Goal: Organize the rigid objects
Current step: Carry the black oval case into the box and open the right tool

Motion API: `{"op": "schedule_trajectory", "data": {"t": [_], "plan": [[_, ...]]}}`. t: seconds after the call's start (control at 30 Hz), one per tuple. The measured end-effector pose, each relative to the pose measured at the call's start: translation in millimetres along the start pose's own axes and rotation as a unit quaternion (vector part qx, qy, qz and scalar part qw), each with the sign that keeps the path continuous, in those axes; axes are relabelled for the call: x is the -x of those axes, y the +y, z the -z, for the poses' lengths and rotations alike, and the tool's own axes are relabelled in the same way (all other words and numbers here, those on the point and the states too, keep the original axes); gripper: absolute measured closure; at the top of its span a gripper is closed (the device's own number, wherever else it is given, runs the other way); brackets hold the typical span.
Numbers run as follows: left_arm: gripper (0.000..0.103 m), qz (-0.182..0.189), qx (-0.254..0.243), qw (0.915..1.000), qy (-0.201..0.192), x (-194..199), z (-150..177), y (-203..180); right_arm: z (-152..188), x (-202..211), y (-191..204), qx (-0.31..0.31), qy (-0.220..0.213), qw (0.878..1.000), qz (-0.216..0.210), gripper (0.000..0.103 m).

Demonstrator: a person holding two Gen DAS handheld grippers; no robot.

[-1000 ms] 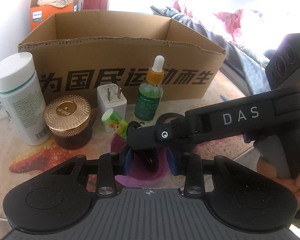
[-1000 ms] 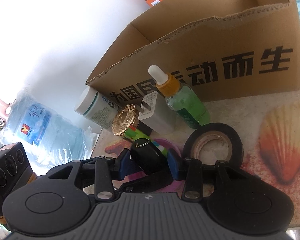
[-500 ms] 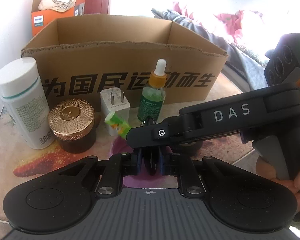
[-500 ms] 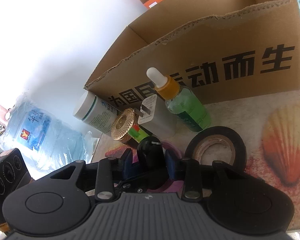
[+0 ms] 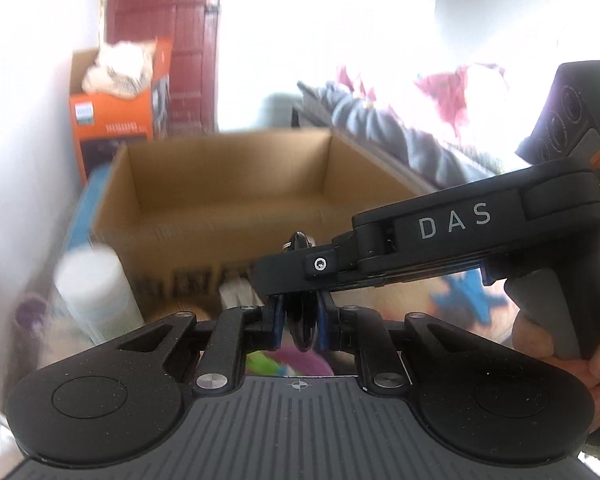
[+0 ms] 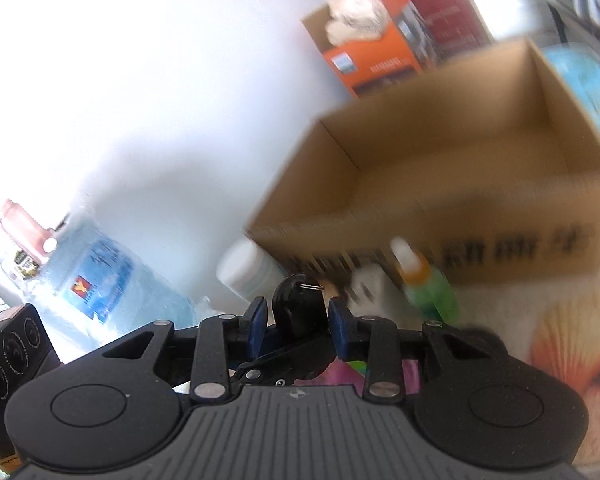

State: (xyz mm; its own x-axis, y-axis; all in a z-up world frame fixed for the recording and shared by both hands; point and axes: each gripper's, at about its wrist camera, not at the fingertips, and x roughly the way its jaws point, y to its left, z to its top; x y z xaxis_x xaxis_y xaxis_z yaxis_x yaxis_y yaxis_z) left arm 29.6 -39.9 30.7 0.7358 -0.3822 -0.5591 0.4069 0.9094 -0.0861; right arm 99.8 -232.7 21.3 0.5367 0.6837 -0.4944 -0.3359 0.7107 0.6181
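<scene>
Key fob point(image 6: 298, 308), black with a small split ring on top, is off the table and pinched by both claws at once, in front of and below the rim of the cardboard box point(image 5: 224, 184).

Left gripper point(image 5: 299, 322): blue pads fully closed on the fob's thin edge. Right gripper point(image 6: 298, 314): partly open, jaws across the fob's wider face; from its own view a sliver of gap shows each side, so contact there looks marginal, can't confirm it.

Risks:
- Two grips at right angles on one small smooth part. Any mismatch between the hands twists it out of the weaker hold.
- Fob sits just above the dropper bottle point(image 6: 428, 284) and white bottle point(image 5: 96, 284), both in front of the box. A drop knocks them over.
- Box front wall is close, so too low a carry clips the rim.
- Both views are smeared, so edges are uncertain.
</scene>
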Motion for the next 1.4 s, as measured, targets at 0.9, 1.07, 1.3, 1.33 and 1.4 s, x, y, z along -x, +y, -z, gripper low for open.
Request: {"op": "schedule_trajectory", "data": {"t": [0.9,1.07,1.3,1.33,1.4], "plan": [[0.088,-0.085,0.022,0.9771,0.194,-173.8,-110.2,107.0,-167.0,-207.7,-70.5,-0.135,0.181,0.973,0.039,0.067],[0.085,-0.096,0.017,0.9730,0.209,-185.6,-110.3,109.7,-166.8,-234.9,-85.3,-0.159,0.204,0.965,0.044,0.067],[0.080,-0.094,0.019,0.9751,0.200,-174.0,-110.9,107.1,-162.0,-248.6,-94.5,-0.175,0.211,0.961,0.044,0.066],[0.080,-0.091,0.021,0.9762,0.196,-170.4,-111.1,106.8,-161.8,-248.4,-95.0,-0.175,0.210,0.961,0.041,0.066],[0.080,-0.089,0.026,0.9779,0.187,-164.8,-112.3,106.8,-161.3,-247.6,-96.0,-0.177,0.207,0.961,0.039,0.065]]}}
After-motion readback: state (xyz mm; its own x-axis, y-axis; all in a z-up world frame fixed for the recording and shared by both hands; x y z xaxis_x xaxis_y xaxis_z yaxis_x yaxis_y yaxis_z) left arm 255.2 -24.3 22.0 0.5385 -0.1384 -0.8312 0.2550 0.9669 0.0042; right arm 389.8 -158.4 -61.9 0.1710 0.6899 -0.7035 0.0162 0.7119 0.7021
